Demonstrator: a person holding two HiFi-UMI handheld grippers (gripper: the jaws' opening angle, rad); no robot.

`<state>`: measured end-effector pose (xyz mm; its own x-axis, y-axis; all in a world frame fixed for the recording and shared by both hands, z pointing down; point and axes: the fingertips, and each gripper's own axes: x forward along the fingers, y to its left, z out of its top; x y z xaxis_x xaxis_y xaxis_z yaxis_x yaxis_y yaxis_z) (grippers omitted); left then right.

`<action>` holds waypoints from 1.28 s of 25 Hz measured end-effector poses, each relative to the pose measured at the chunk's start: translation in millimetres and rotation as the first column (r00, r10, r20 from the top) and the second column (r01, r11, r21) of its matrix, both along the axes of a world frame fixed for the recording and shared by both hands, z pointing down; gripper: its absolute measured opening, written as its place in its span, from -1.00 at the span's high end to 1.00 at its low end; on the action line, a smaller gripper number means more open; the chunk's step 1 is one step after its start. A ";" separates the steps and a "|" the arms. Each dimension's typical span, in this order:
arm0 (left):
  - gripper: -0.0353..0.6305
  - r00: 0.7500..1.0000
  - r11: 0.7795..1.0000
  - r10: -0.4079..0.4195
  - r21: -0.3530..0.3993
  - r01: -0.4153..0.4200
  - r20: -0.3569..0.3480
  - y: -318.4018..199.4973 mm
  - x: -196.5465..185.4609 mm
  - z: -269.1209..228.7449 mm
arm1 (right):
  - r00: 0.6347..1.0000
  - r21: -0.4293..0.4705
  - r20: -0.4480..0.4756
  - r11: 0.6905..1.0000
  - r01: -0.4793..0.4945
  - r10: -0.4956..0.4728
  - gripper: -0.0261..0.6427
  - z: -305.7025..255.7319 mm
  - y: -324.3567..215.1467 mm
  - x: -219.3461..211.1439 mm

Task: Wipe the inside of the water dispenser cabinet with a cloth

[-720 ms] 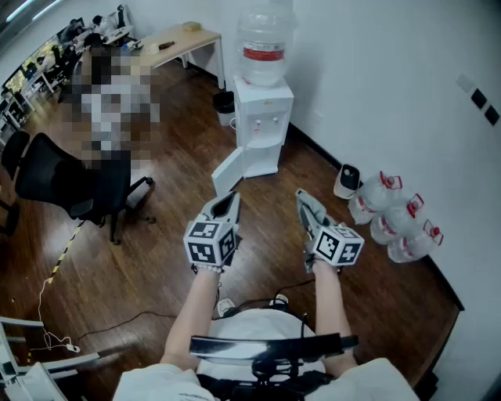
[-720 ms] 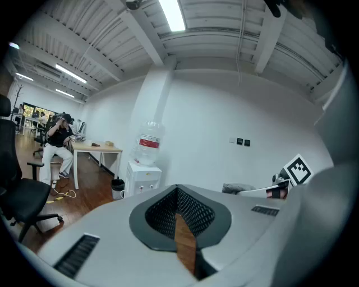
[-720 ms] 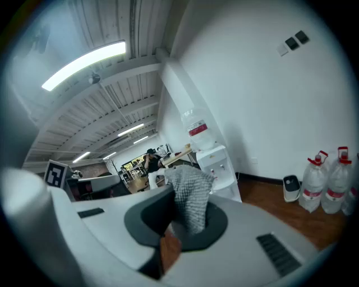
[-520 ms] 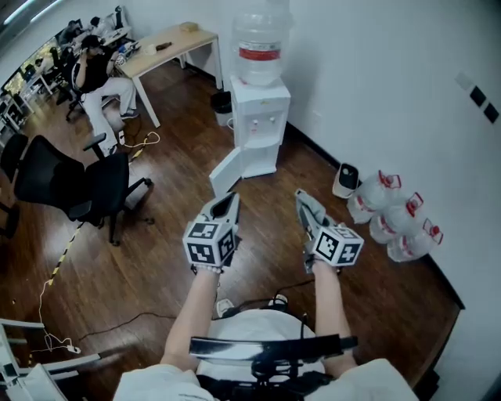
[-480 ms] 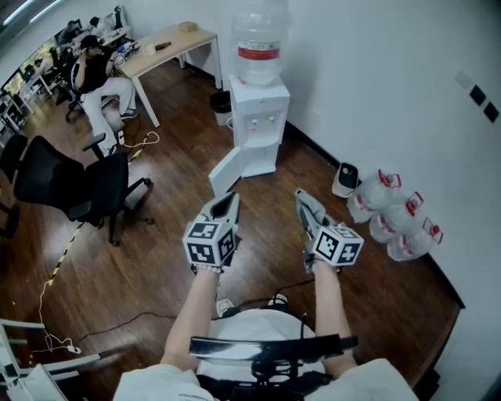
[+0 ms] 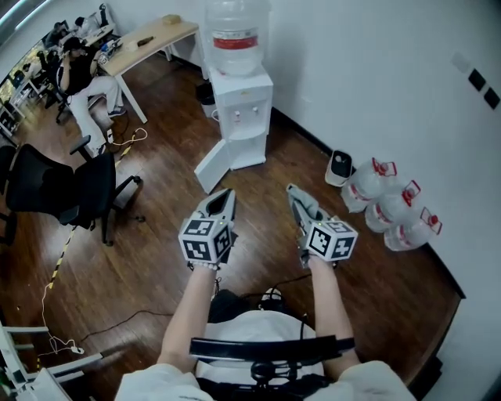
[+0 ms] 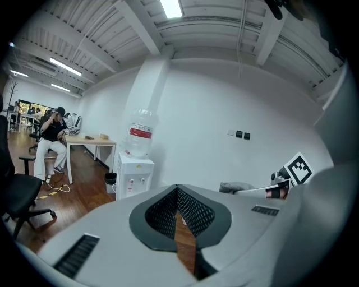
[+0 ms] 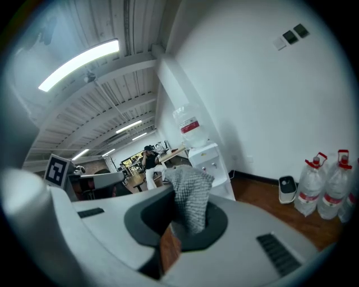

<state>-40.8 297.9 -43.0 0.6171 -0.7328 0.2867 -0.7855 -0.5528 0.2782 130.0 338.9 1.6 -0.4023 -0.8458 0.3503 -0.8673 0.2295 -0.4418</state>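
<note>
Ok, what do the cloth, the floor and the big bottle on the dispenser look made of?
Cloth: woven fabric, maybe cotton, matte; fine grey-white check weave, hangs limp.
Floor: wood or wood-look laminate, slight sheen; brown plank seams, soft reflections.
Bottle: probably clear plastic, glossy; translucent walls with a red label.

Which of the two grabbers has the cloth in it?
The right gripper: a grey checked cloth is pinched between its shut jaws. The left gripper is shut too, but with nothing between its jaws.
</note>
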 end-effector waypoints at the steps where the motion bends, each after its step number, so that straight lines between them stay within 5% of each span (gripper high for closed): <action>1: 0.91 1.000 1.000 -0.001 -0.004 0.001 -0.001 -4.7 5.8 2.5 | 1.000 -0.006 -0.003 1.000 0.010 -0.010 0.86 4.6 -4.9 3.7; 8: 0.91 1.000 1.000 -0.015 -0.019 0.015 -0.003 -62.0 28.8 20.3 | 0.999 -0.033 -0.018 0.998 0.048 -0.049 0.85 33.9 -70.4 12.9; 16: 0.91 0.999 0.996 -0.032 -0.086 0.032 -0.002 -200.0 4.6 82.7 | 0.991 -0.084 -0.072 0.991 0.104 -0.110 0.85 92.6 -224.3 -21.5; 24: 0.91 1.000 0.988 -0.020 -0.155 0.018 -0.011 -359.3 -12.8 170.7 | 0.968 -0.144 -0.111 0.968 0.208 -0.225 0.85 171.7 -382.4 -56.9; 32: 0.91 0.994 0.975 -0.107 -0.200 0.098 -0.033 -446.5 7.0 313.1 | 0.921 -0.175 -0.148 0.927 0.333 -0.359 0.84 303.9 -476.7 -50.5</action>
<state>-33.8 -148.6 270.1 0.5567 -0.7242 0.4070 -0.8200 -0.4003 0.4092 79.5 -137.7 305.5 -0.5818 -0.6000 0.5491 -0.8114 0.4743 -0.3415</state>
